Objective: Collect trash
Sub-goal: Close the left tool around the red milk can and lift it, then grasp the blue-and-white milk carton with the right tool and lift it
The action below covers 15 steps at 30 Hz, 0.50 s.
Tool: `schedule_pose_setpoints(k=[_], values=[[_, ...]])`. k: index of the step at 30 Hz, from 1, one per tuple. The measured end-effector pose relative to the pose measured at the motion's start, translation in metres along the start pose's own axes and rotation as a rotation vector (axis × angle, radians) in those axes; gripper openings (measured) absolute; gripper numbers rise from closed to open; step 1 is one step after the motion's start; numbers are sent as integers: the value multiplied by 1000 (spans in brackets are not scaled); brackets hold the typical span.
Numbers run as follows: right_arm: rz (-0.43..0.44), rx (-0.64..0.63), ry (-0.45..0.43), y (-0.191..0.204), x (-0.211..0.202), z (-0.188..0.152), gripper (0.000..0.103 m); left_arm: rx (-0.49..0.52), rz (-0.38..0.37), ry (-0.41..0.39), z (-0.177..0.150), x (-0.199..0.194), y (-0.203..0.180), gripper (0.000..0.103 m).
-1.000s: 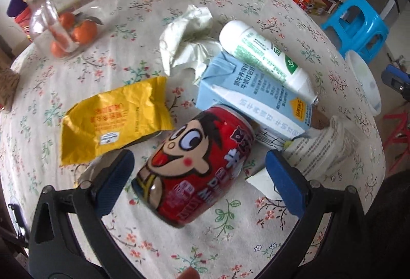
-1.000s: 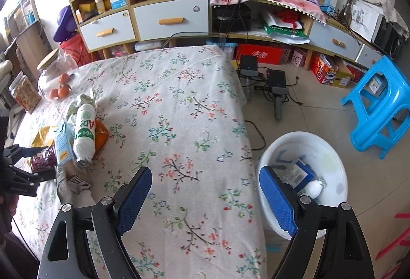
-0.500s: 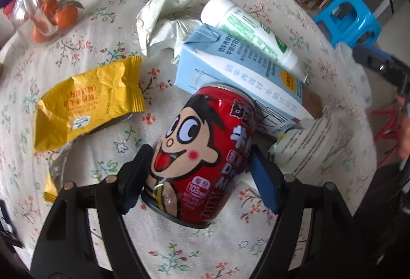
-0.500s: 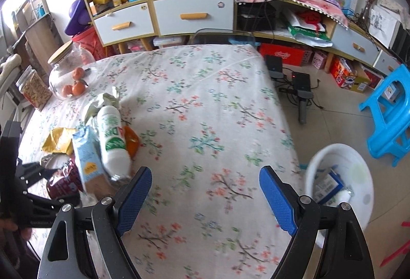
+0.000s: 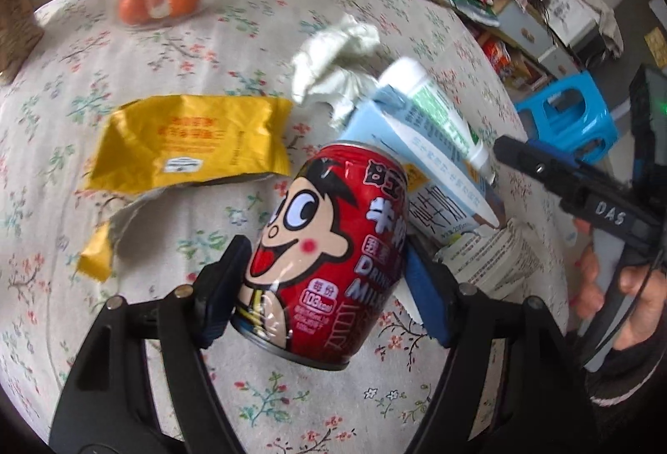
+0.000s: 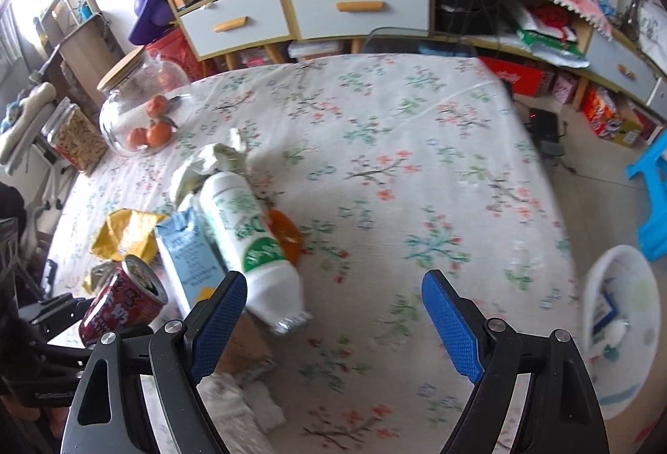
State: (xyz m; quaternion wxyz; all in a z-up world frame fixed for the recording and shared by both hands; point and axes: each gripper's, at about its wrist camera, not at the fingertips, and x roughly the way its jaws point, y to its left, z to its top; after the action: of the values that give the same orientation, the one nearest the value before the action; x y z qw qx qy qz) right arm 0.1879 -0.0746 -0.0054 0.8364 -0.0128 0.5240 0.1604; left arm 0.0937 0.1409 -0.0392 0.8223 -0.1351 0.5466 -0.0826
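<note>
My left gripper is shut on a red cartoon milk can, which is tilted and raised a little off the floral tablecloth; both pads press its sides. Behind it lie a yellow wrapper, crumpled tissue, a blue carton, a white bottle and a ribbed paper cup. My right gripper is open above the cloth, its left finger beside the white bottle. The red can shows at lower left in that view.
A glass jar of oranges stands at the table's far left. A white bin holding some trash sits on the floor to the right, near a blue stool. Drawers and shelves line the back wall.
My left gripper has closed on the red can and tipped it up off the cloth. My right gripper has swung from the bin side across the table to the trash pile.
</note>
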Motion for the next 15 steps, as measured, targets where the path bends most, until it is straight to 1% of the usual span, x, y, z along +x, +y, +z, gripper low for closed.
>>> schedule_pose_setpoints(k=[3, 6, 8, 9, 10, 12, 15], values=[[37, 5, 3, 11, 4, 2, 87, -46, 12, -54, 0, -14, 9, 74], [78, -31, -10, 27, 0, 2, 85, -85, 35, -97, 0, -23, 19, 74], [114, -73, -9, 41, -1, 1, 75, -108, 36, -104, 1, -22, 24, 74], [133, -102, 0, 48, -1, 0, 64, -117, 37, -103, 0, -23, 26, 74], [141, -123, 7, 54, 1, -1, 59, -126, 40, -101, 0, -22, 29, 74], [137, -157, 20, 62, 4, -4, 56, -138, 45, -97, -2, -22, 31, 74], [97, -227, 14, 73, 8, -9, 56, -145, 49, -93, -4, -23, 31, 74]])
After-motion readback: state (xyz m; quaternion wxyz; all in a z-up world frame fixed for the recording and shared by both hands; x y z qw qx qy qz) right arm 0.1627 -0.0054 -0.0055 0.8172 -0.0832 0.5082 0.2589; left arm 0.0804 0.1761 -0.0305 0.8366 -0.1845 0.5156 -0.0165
